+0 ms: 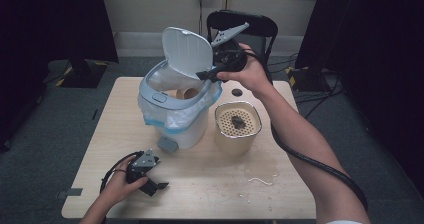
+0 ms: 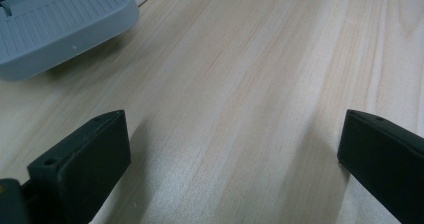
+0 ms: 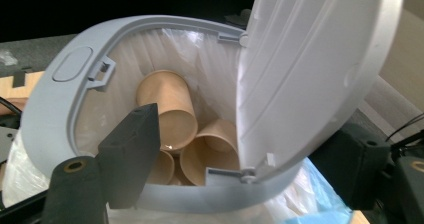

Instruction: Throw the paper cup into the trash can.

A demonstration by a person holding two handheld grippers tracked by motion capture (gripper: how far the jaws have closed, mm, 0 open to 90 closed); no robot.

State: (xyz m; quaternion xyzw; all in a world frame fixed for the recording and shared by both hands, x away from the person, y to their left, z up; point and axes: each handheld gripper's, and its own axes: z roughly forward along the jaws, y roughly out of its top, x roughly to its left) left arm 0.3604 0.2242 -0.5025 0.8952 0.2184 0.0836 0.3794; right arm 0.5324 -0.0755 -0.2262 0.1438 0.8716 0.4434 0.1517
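A white pedal bin (image 1: 177, 116) with a clear liner stands left of centre on the table, its lid (image 1: 186, 51) raised. Several brown paper cups (image 3: 170, 109) lie inside it. My right gripper (image 1: 207, 74) hovers over the bin's right rim, held by a hand. In the right gripper view its jaws (image 3: 245, 169) stand wide apart, one inside the bin mouth and one outside, with the lid (image 3: 310, 74) and its hinge between them. My left gripper (image 1: 155, 185) rests open on the table near the front left; its jaws (image 2: 232, 159) are spread over bare wood.
A beige container (image 1: 238, 126) with a perforated top stands right of the bin. The bin's grey pedal (image 2: 60, 29) lies just ahead of the left gripper. A small dark cap (image 1: 236, 92) sits behind the container. Spilled bits and a wet patch (image 1: 260, 176) mark the table's front right. A black chair (image 1: 250, 26) stands behind.
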